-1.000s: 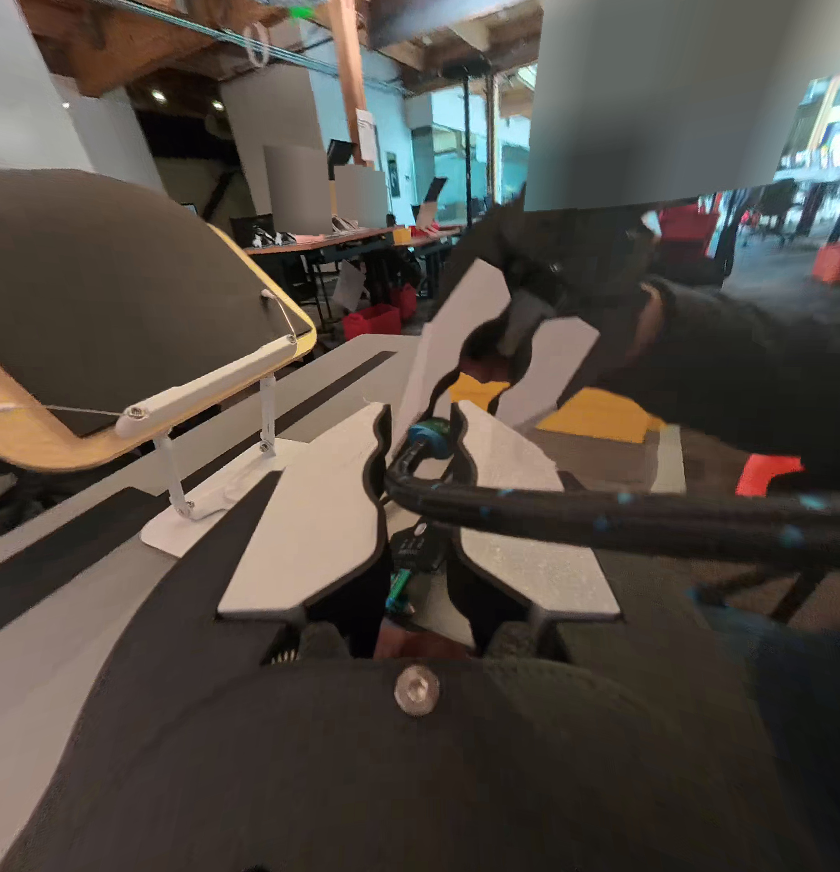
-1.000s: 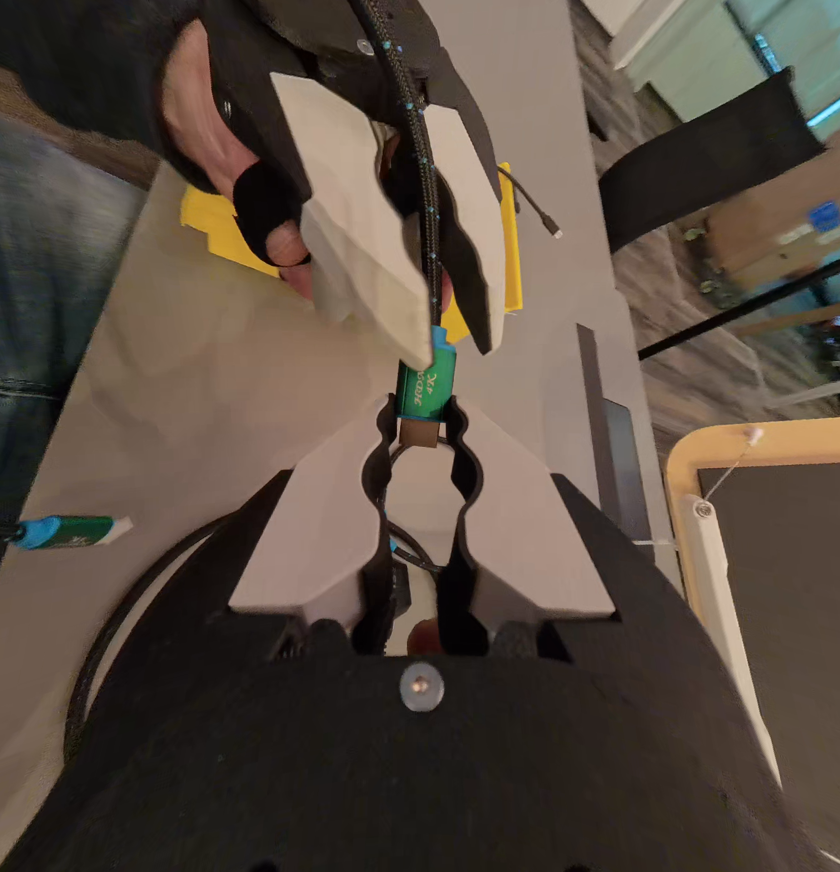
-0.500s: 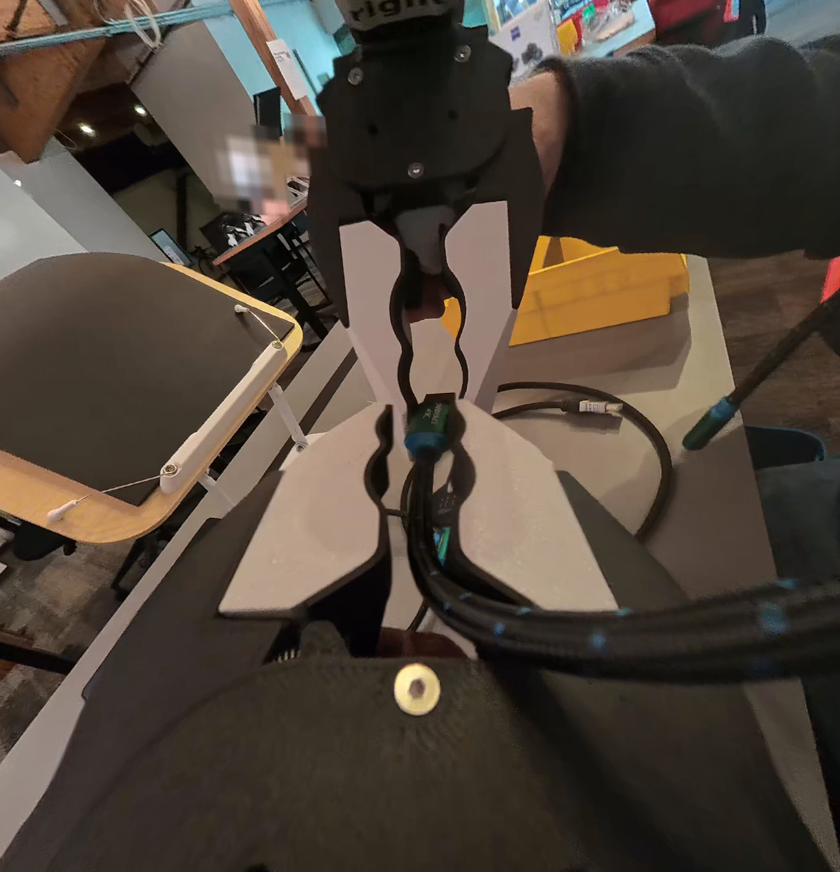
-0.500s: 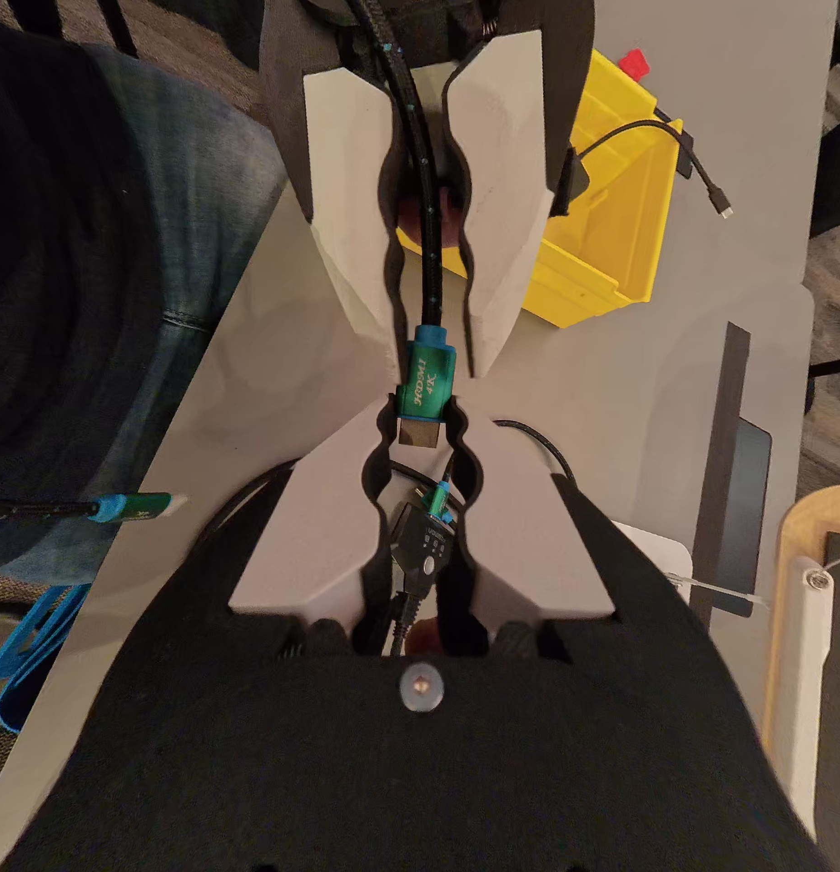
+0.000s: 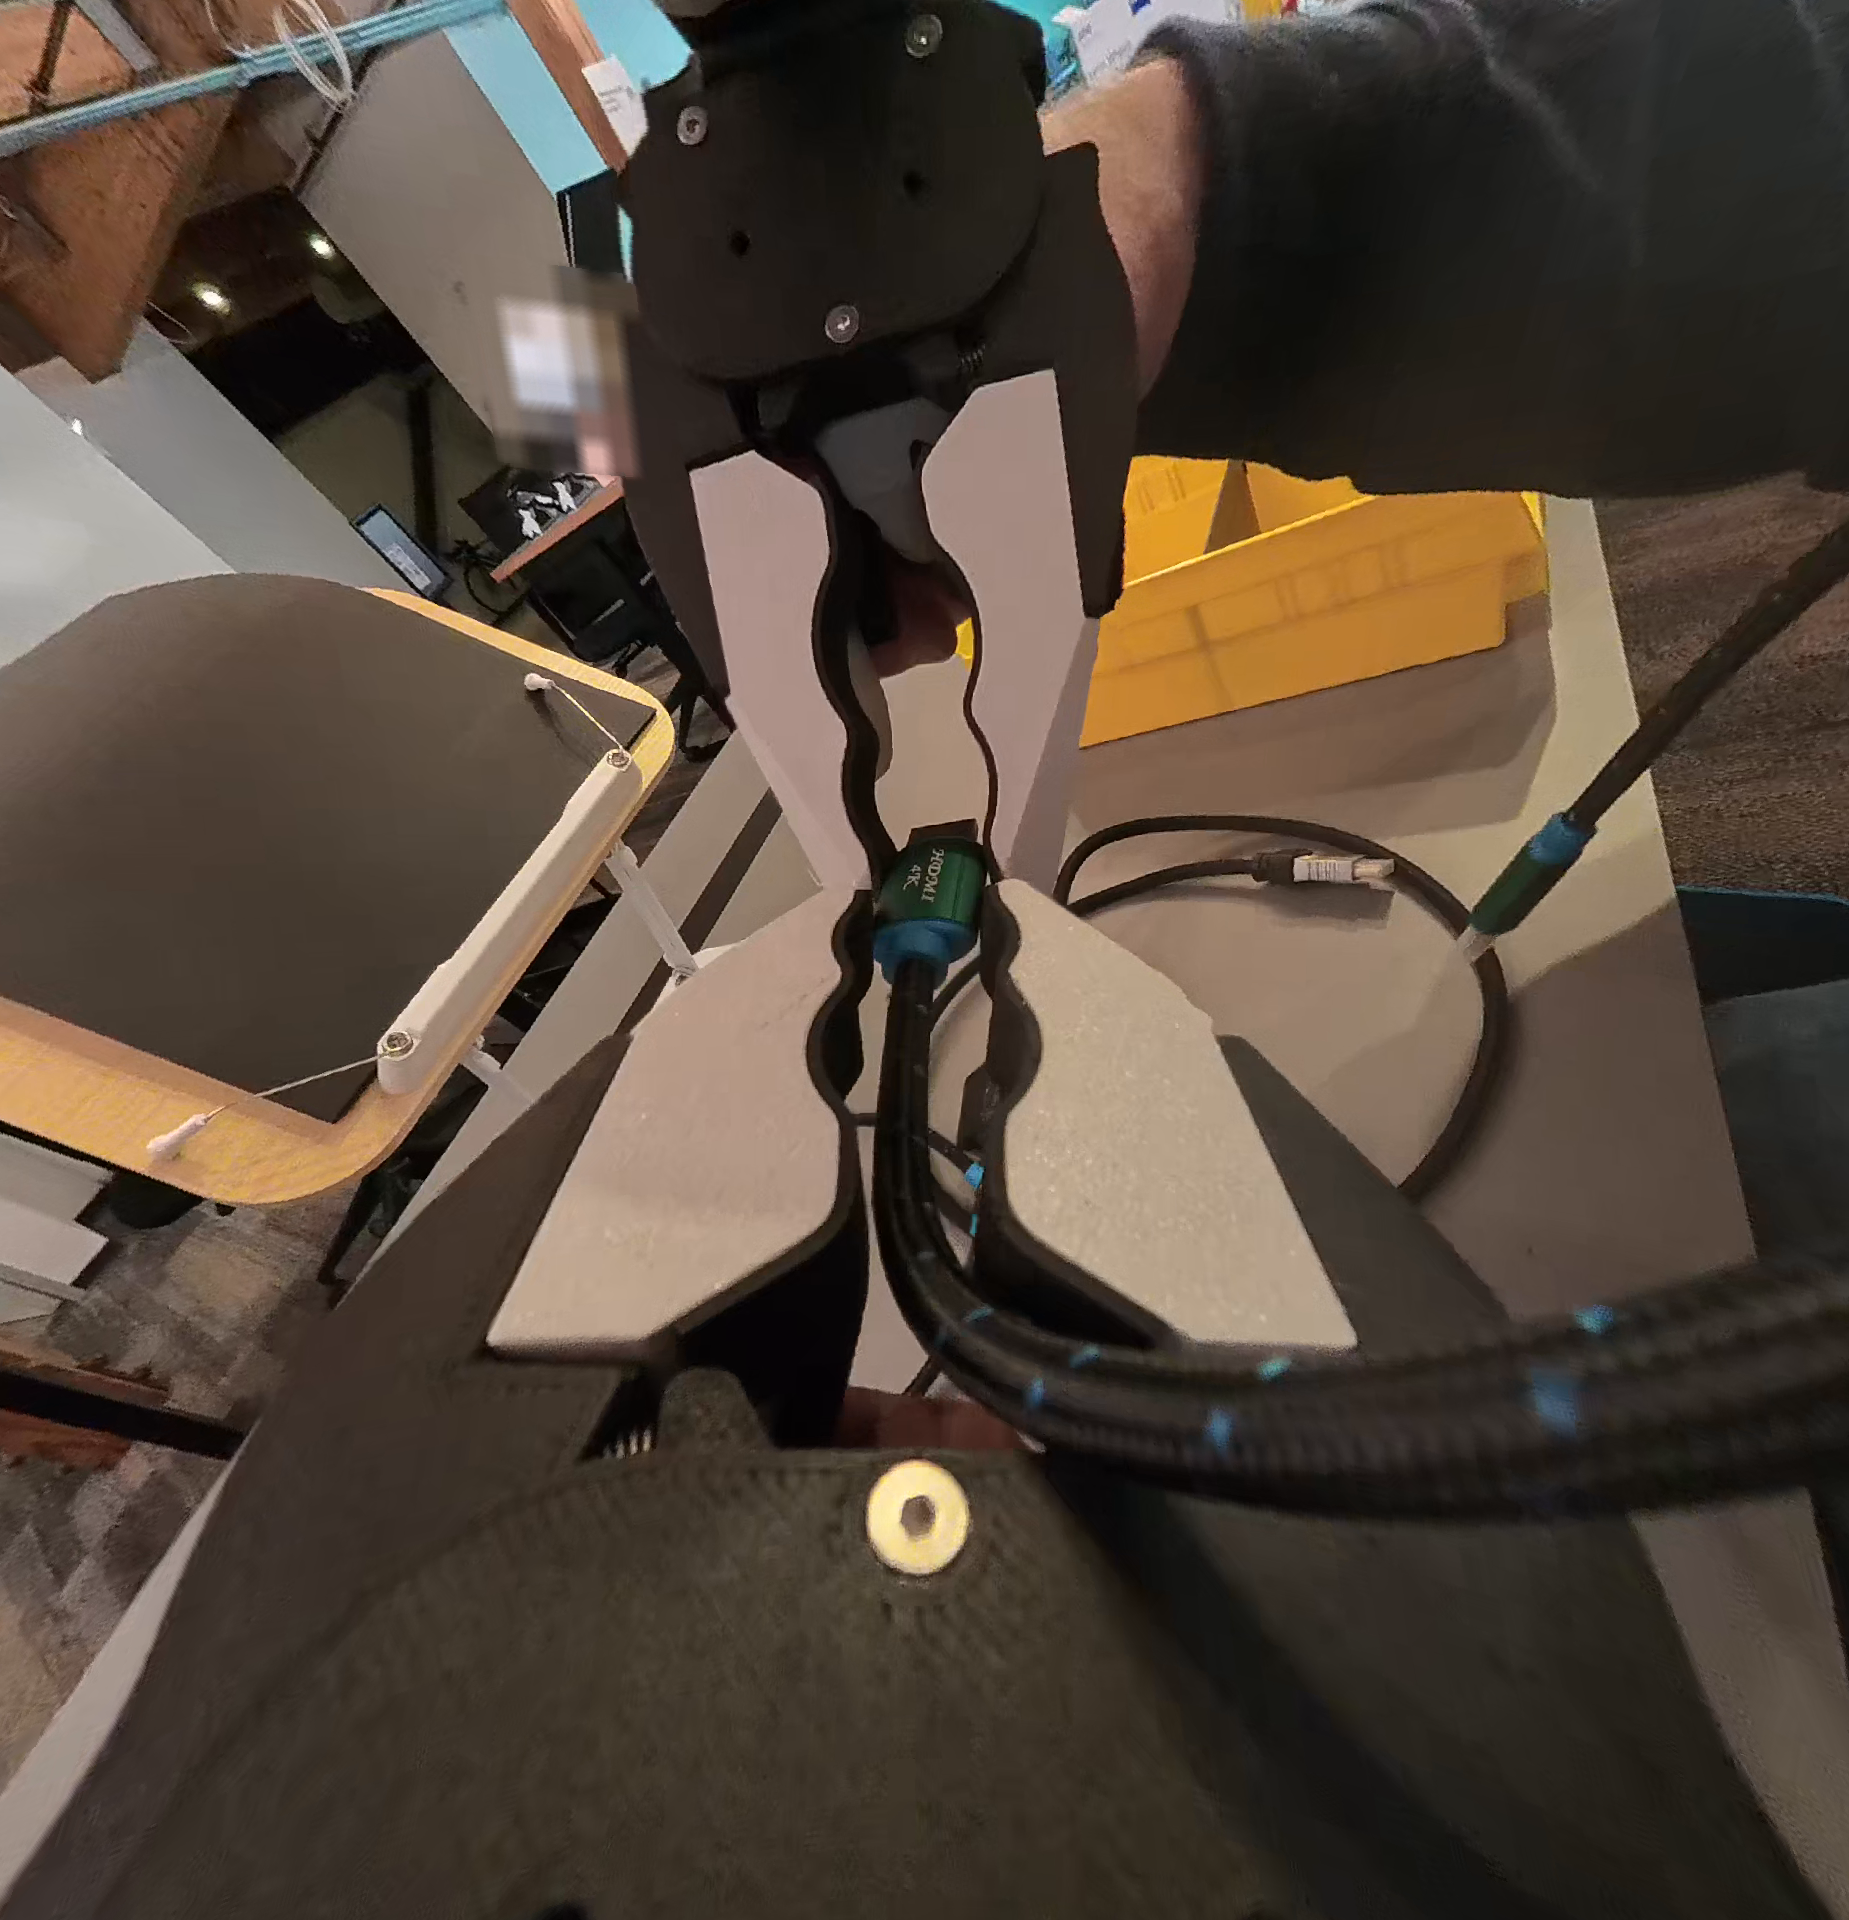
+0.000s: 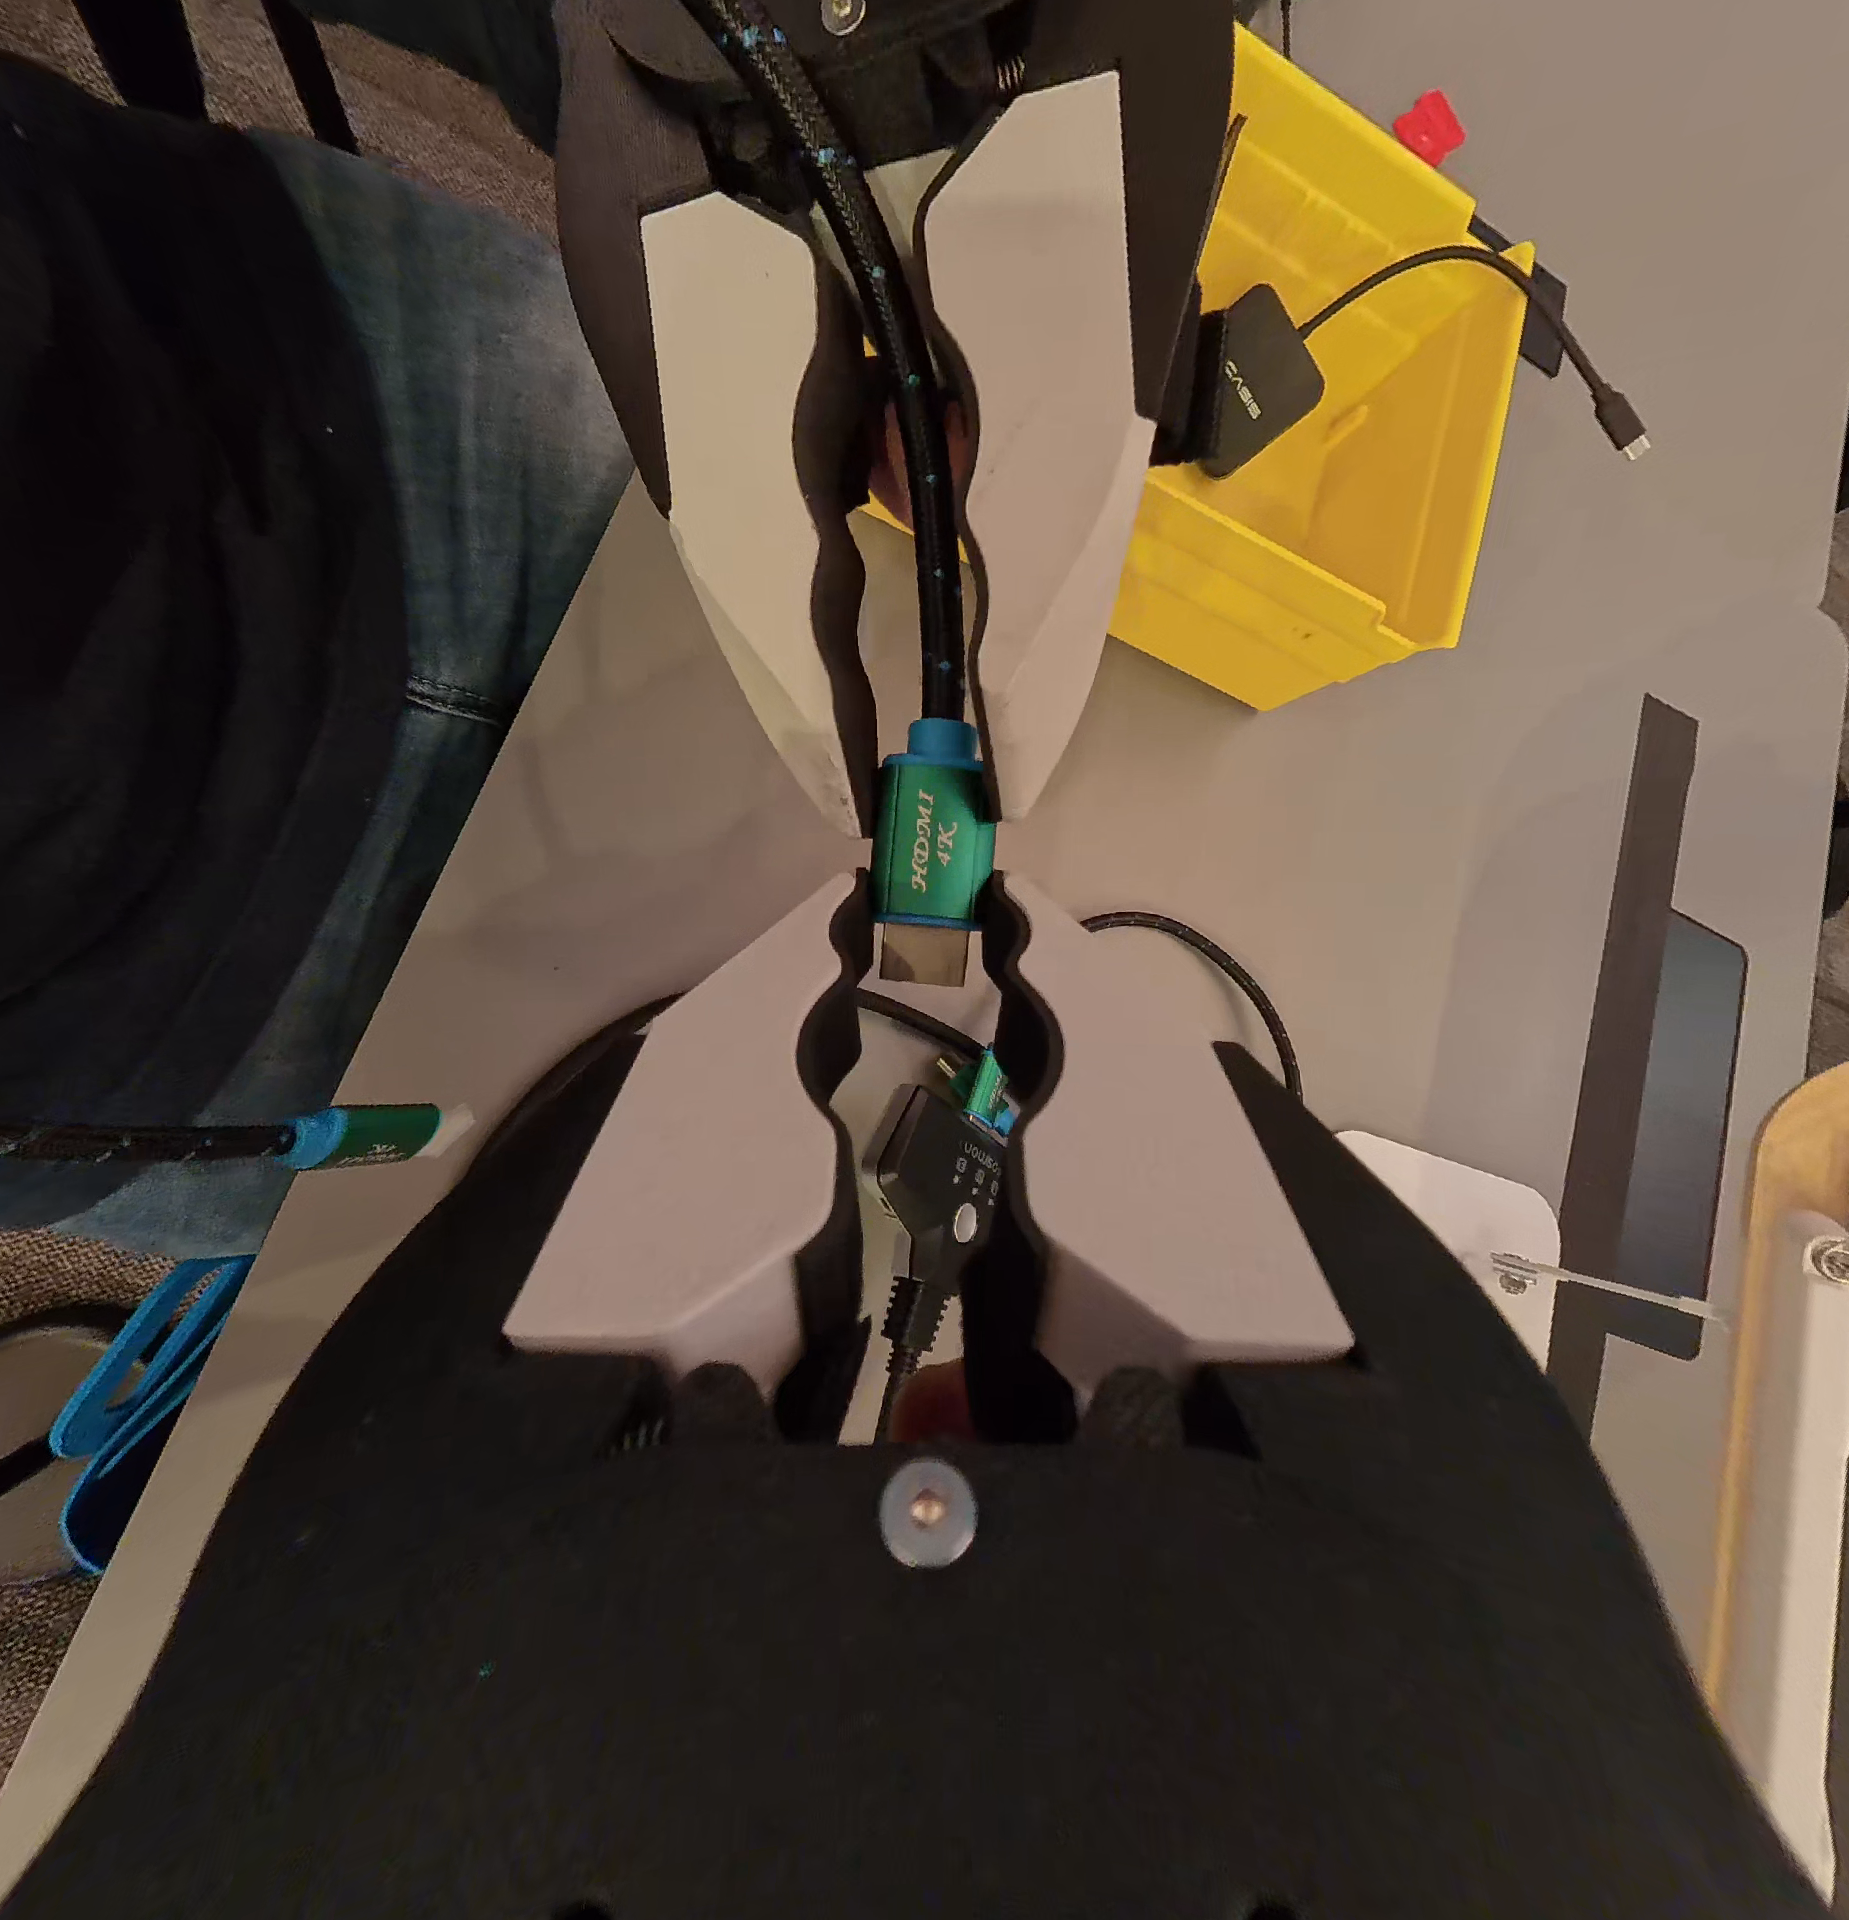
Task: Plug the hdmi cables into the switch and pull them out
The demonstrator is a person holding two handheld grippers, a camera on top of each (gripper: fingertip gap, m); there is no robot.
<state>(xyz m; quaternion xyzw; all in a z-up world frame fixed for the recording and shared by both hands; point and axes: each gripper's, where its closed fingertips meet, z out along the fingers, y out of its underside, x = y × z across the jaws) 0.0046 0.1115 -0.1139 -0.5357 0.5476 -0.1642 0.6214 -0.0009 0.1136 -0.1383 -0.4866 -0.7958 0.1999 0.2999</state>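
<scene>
A green HDMI plug (image 6: 928, 847) on a black braided cable (image 6: 925, 499) hangs above the grey table (image 6: 1419, 831). My left gripper (image 5: 928, 899) is shut on the plug's cable end; the cable runs back between its fingers. My right gripper (image 6: 925, 894) faces it tip to tip, and its fingertips close on the plug's metal-tipped end. The plug also shows in the left wrist view (image 5: 930, 883). The small black switch (image 6: 935, 1174) lies on the table below, seen between the right fingers, with another green plug (image 6: 987, 1086) in it.
A third green plug (image 6: 369, 1132) lies at the table's edge, also in the left wrist view (image 5: 1512, 894). A yellow bin (image 6: 1315, 499) holds a black adapter (image 6: 1252, 384). A thin black cable loop (image 5: 1471, 1039) lies on the table. A wood-edged chair (image 5: 172, 831) stands beside it. The tips of both grippers are at nearly the same place.
The left wrist view has tipped down toward the table. The two grippers have lined up tip to tip, and the plug now sits deeper between the right fingertips.
</scene>
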